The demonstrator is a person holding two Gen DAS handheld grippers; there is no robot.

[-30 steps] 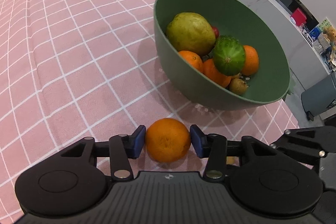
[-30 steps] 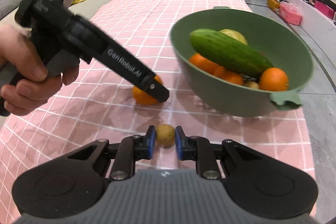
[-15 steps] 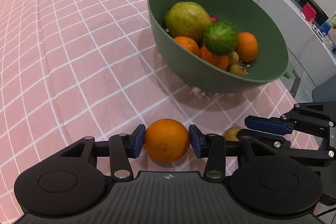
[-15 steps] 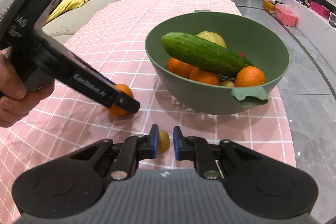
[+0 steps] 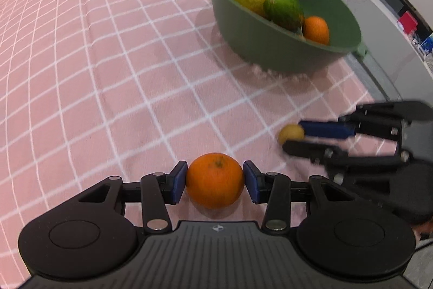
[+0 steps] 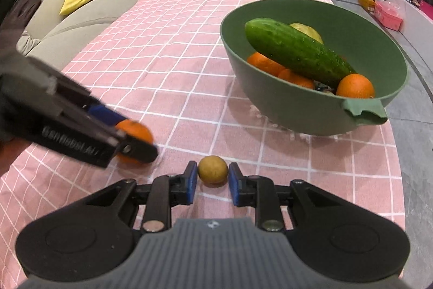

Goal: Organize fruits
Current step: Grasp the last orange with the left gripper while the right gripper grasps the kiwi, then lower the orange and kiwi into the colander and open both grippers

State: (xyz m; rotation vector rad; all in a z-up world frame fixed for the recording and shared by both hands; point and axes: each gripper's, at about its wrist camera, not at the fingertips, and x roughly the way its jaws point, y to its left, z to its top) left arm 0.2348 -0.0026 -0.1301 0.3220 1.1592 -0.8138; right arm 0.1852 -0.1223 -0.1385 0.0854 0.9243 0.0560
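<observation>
Orange [image 5: 215, 179] is sitting clamped in the left gripper [image 5: 215, 182]; right gripper [image 6: 212, 176] is now parting around the small kiwi [image 6: 212, 169], releasing it onto the surface.

Bare tablecloth [image 5: 108, 67] leftward; green bowl [image 6: 311, 110] ahead, seemingly unobstructed above.

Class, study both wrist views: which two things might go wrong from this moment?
1. The right gripper is open beside the small brown fruit, which may roll across the tablecloth.
2. The left gripper pinches the round orange at its sides; it may slip before reaching the green bowl.
</observation>
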